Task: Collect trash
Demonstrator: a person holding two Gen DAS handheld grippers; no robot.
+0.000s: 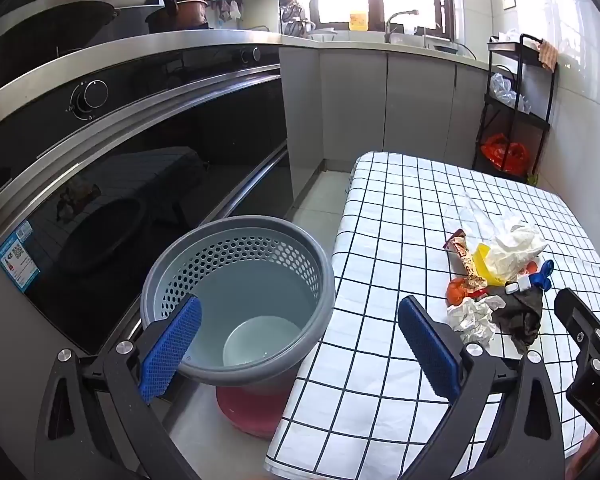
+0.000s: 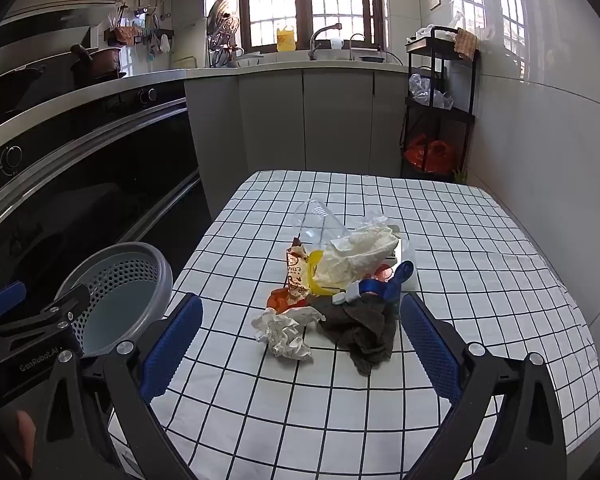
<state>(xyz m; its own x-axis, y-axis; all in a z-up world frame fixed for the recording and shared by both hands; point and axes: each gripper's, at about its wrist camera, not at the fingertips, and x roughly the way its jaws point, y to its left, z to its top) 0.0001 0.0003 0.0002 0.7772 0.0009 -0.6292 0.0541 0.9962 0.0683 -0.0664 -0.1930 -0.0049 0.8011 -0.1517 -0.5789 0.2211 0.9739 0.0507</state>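
Observation:
A pile of trash lies on the checked tablecloth (image 2: 480,280): a crumpled white paper (image 2: 286,332), a dark rag (image 2: 364,332), a snack wrapper (image 2: 296,276), a pale plastic bag (image 2: 356,254), a clear plastic cup (image 2: 316,220) and a blue clip (image 2: 396,280). The pile also shows in the left wrist view (image 1: 496,280). A grey perforated bin (image 1: 240,300) stands left of the table. My left gripper (image 1: 300,352) is open and empty above the bin's near rim. My right gripper (image 2: 300,352) is open and empty, just short of the crumpled paper.
A black oven front (image 1: 140,184) and steel counter run along the left. Grey cabinets (image 2: 300,120) and a sink stand at the back. A black rack (image 2: 440,100) with bags stands at the back right. A red object (image 1: 252,408) lies under the bin.

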